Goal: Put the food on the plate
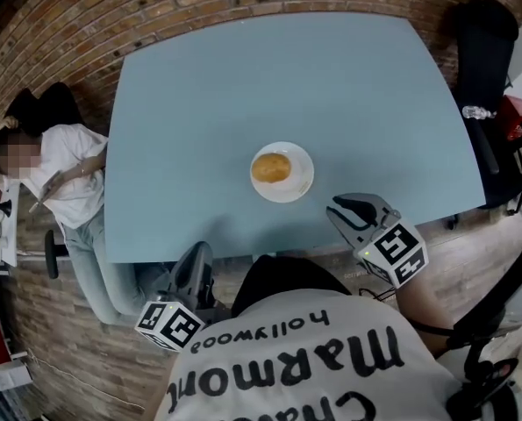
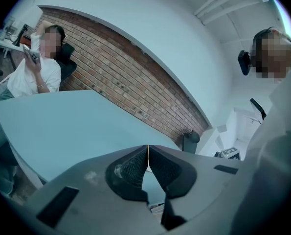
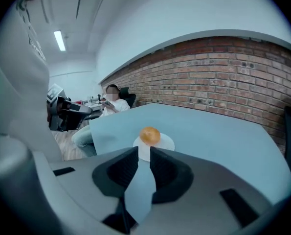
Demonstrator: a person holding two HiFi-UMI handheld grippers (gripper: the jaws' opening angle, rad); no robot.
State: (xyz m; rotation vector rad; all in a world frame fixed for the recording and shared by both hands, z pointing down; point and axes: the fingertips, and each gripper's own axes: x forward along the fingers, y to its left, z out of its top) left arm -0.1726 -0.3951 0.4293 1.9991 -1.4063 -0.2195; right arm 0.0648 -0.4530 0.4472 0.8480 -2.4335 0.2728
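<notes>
**Item: bread roll** (image 1: 271, 167). Golden and round. It lies on the white plate (image 1: 303, 185), a little left of the plate's centre and inside the rim.

**Item: plate.** Small and round. It stands on the pale blue table (image 1: 243, 86), around the middle and somewhat toward the near edge. Nothing else is on the table.

**Item: left gripper** (image 2: 147, 154). At the near left, by the table's near edge and well apart from the plate. Its fingers are closed tip to tip and hold nothing.

**Item: right gripper** (image 3: 144, 156). At the near right, over the near edge of the table and pointing toward the plate. Its fingers stand a narrow slit apart with nothing between them. The roll shows beyond them and is not touched.

**Item: seated person** (image 1: 59, 178). At the far left, beside the table, taking no part.

**Condition:** the food is on the plate, so the task looks finished.

**Handling note:**
- Keep both tools on the near side, clear of the rim, so the plate is not nudged.
- If the roll needs centring, approach from above with the right fingers opened wider than the roll.
- Grip lightly, because the crust would likely dent.
</notes>
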